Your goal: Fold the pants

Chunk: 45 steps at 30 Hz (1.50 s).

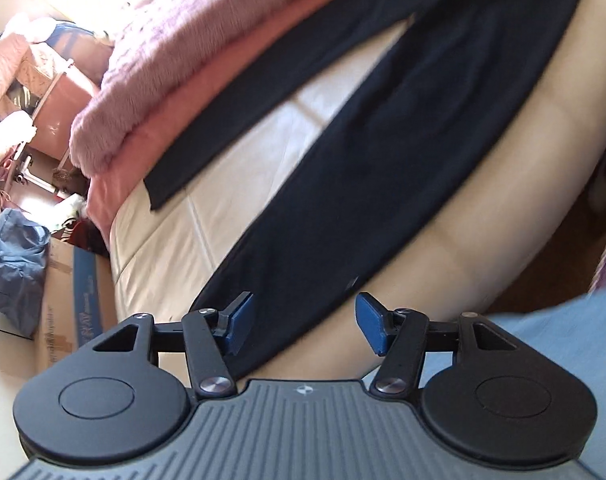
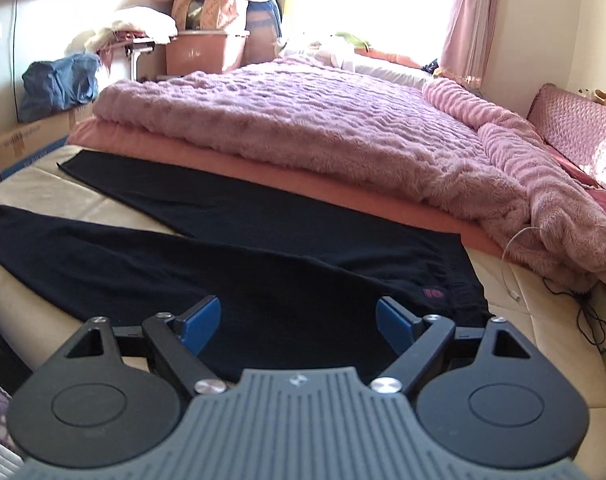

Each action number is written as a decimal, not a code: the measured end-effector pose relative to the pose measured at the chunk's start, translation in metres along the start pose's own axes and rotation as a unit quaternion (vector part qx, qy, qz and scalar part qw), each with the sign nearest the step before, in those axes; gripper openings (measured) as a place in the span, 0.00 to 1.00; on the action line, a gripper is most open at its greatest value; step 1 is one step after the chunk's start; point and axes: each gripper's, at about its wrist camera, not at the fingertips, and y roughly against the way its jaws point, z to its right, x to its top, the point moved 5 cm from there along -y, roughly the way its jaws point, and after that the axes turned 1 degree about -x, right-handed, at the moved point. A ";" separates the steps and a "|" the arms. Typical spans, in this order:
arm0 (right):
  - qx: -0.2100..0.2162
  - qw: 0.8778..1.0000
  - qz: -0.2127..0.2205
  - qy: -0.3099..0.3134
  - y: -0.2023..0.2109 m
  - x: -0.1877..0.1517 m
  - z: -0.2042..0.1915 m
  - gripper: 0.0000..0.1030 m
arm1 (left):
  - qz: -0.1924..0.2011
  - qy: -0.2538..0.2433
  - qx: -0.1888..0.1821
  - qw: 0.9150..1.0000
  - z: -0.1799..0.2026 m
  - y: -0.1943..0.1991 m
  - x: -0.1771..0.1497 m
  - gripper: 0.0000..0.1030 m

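1. The pants (image 2: 239,240) lie flat on the bed (image 2: 543,312), legs spread apart and running to the left of the right wrist frame, waistband at lower right.
2. Right behind them a folded blanket (image 2: 323,128) sits on the bed, along the far leg.
3. A cardboard box (image 2: 27,140) stands off the bed at the left edge, with a bag (image 2: 59,82) on top.
4. A cable (image 2: 519,264) trails over the bed at right, beside the blanket.
5. The left hand-held gripper (image 1: 303,326) hangs over the near leg's end, the right hand-held gripper (image 2: 299,326) over the waist area.

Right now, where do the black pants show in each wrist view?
Left wrist: black pants run diagonally from top right to the bottom centre.
Right wrist: black pants spread across the middle, legs pointing left.
Shared landmark: fluffy pink blanket beside the farther leg.
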 end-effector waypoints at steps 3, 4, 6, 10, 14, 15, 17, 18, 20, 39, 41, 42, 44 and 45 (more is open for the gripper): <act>0.004 1.000 0.001 0.013 -0.012 -0.008 -0.001 0.72 | -0.065 -0.073 0.049 0.994 -0.001 -0.031 -0.014 0.56; 0.004 1.000 0.004 0.022 -0.016 -0.011 -0.002 0.72 | -0.079 -0.100 0.062 0.990 0.001 -0.041 -0.019 0.54; -0.004 0.999 0.017 0.047 -0.021 -0.016 -0.007 0.72 | -0.093 -0.133 0.063 0.985 0.003 -0.056 -0.027 0.53; -0.030 0.989 0.036 0.138 -0.027 -0.030 -0.016 0.68 | -0.107 -0.146 0.054 0.982 0.003 -0.076 -0.029 0.44; -0.031 0.984 0.007 0.175 -0.035 -0.043 -0.010 0.67 | -0.108 -0.166 0.061 0.978 0.012 -0.082 -0.028 0.31; -0.038 0.983 0.002 0.181 -0.038 -0.046 -0.006 0.65 | -0.110 -0.168 0.063 0.978 0.016 -0.082 -0.028 0.26; -0.053 0.978 -0.023 0.200 -0.045 -0.055 0.004 0.61 | -0.116 -0.158 0.070 0.978 0.016 -0.084 -0.027 0.22; -0.056 0.976 -0.040 0.206 -0.049 -0.061 0.009 0.55 | -0.118 -0.143 0.074 0.980 0.018 -0.083 -0.025 0.18; -0.056 0.970 -0.076 0.225 -0.058 -0.073 0.021 0.43 | -0.122 -0.098 0.072 0.985 0.014 -0.082 -0.024 0.08; -0.088 0.802 -0.166 0.568 -0.113 -0.143 0.077 0.14 | -0.050 0.236 0.148 0.959 -0.055 -0.025 0.028 0.01; -0.091 0.794 -0.160 0.580 -0.114 -0.145 0.075 0.13 | -0.043 0.249 0.150 0.956 -0.062 -0.021 0.032 0.01; -0.093 0.795 -0.158 0.578 -0.116 -0.144 0.076 0.09 | -0.040 0.254 0.151 0.954 -0.062 -0.019 0.033 0.01; -0.100 0.804 -0.151 0.566 -0.113 -0.140 0.076 0.00 | -0.033 0.264 0.153 0.952 -0.067 -0.018 0.036 0.01; -0.107 0.808 -0.144 0.561 -0.110 -0.138 0.075 0.00 | -0.030 0.269 0.154 0.950 -0.070 -0.017 0.037 0.01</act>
